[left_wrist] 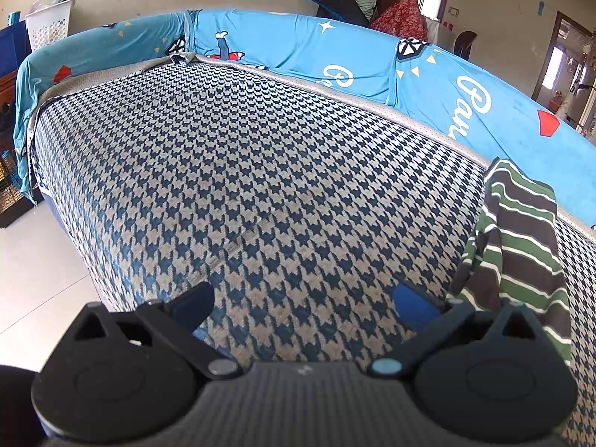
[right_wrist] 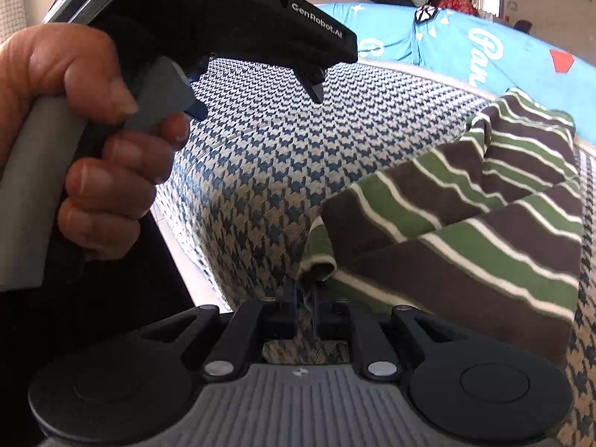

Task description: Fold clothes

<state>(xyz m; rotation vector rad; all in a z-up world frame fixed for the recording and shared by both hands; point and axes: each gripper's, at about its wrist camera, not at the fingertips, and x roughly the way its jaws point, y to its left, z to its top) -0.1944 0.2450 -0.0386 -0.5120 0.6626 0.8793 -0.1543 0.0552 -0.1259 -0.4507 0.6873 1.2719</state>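
Observation:
A shirt striped green, brown and white (right_wrist: 465, 231) lies crumpled on the houndstooth-covered seat (right_wrist: 260, 171). My right gripper (right_wrist: 305, 298) has its jaws almost together at the shirt's near left corner, pinching the rolled hem. The same shirt (left_wrist: 521, 231) shows at the right edge of the left wrist view. My left gripper (left_wrist: 303, 294) hovers open over bare houndstooth cloth, with nothing between its blue pads and the shirt just to its right. In the right wrist view a hand (right_wrist: 93, 141) holds that left gripper (right_wrist: 257, 100) up at the left.
A bright blue printed cover (left_wrist: 335, 59) runs along the backrest behind the seat. The seat's left edge drops to a pale tiled floor (left_wrist: 33, 260). A white laundry basket (left_wrist: 48, 26) stands at the far left; piled clothes (left_wrist: 357, 0) lie behind the backrest.

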